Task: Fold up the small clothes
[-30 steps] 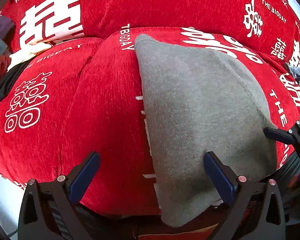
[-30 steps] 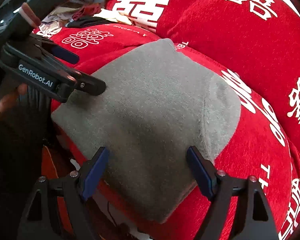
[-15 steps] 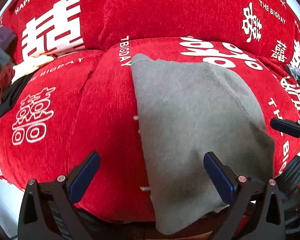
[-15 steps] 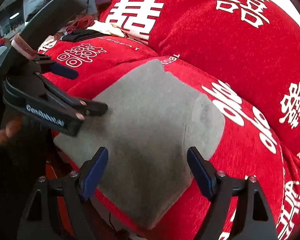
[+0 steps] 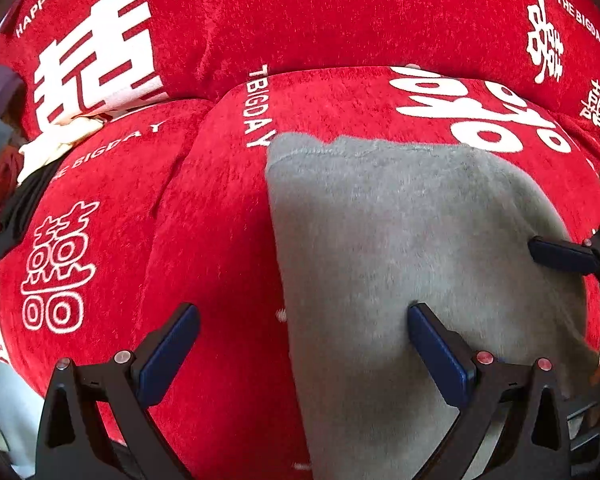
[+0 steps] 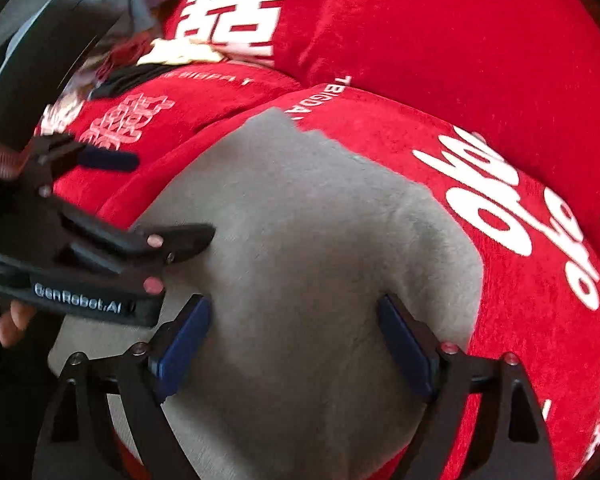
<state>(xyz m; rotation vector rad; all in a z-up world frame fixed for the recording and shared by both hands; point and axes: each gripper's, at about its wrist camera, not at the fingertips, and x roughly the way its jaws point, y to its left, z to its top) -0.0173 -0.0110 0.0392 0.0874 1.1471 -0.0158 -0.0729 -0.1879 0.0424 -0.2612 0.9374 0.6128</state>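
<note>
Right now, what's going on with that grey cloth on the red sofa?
A person is working with two hand-held grippers over a soft grey fleece garment that lies spread on a red sofa cover printed with white lettering. Neither is gripping it. The left gripper has its jaws open, straddling the garment's left edge. The right gripper hovers above the cloth, its jaws opening with nothing pinched. A heap of other clothes waits at the far end.

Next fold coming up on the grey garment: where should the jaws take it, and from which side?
Probably the near hem of the grey garment, which droops over the front edge of the red sofa cover. Coming from the front, one jaw can slip under that free edge; elsewhere it lies flat.
</note>
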